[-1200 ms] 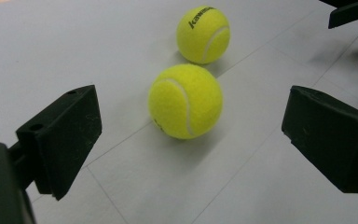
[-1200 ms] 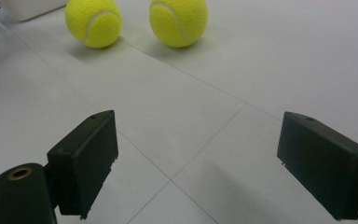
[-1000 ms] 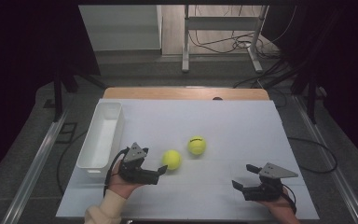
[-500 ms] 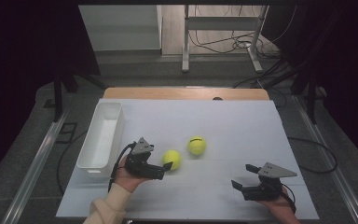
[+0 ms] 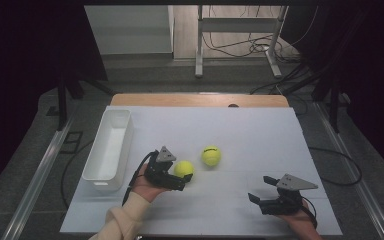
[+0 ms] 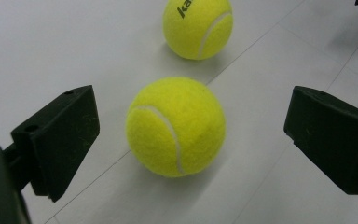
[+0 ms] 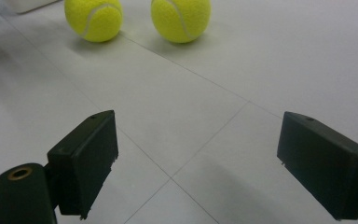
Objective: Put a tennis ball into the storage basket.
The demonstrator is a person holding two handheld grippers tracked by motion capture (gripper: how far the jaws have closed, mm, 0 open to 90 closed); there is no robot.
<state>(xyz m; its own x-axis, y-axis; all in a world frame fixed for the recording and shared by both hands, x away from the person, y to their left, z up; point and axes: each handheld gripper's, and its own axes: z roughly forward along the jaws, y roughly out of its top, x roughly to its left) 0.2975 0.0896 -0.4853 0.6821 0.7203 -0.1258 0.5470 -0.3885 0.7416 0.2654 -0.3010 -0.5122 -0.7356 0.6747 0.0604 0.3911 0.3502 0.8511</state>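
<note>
Two yellow tennis balls lie on the white table. The nearer ball (image 5: 184,168) (image 6: 177,126) sits between the jaws of my left gripper (image 5: 182,176) (image 6: 191,140). Those jaws stand wide on either side of it with a gap each way; they have just been opening. The second ball (image 5: 211,155) (image 6: 198,25) rests a little farther off, up and to the right. My right gripper (image 5: 260,189) (image 7: 196,158) is open over bare table at the front right, with nothing between its jaws. From it the nearer ball (image 7: 93,18) and the second ball (image 7: 181,18) lie ahead.
A long white tray (image 5: 128,140) stands lengthwise on the left side of the table, just left of my left hand. The table's wooden far edge (image 5: 200,100) lies beyond the balls. Cables and a metal stand are on the floor behind.
My left gripper has slid to the right, up to the nearer ball, which now lies between its jaws. The balls and my right gripper have kept still.
</note>
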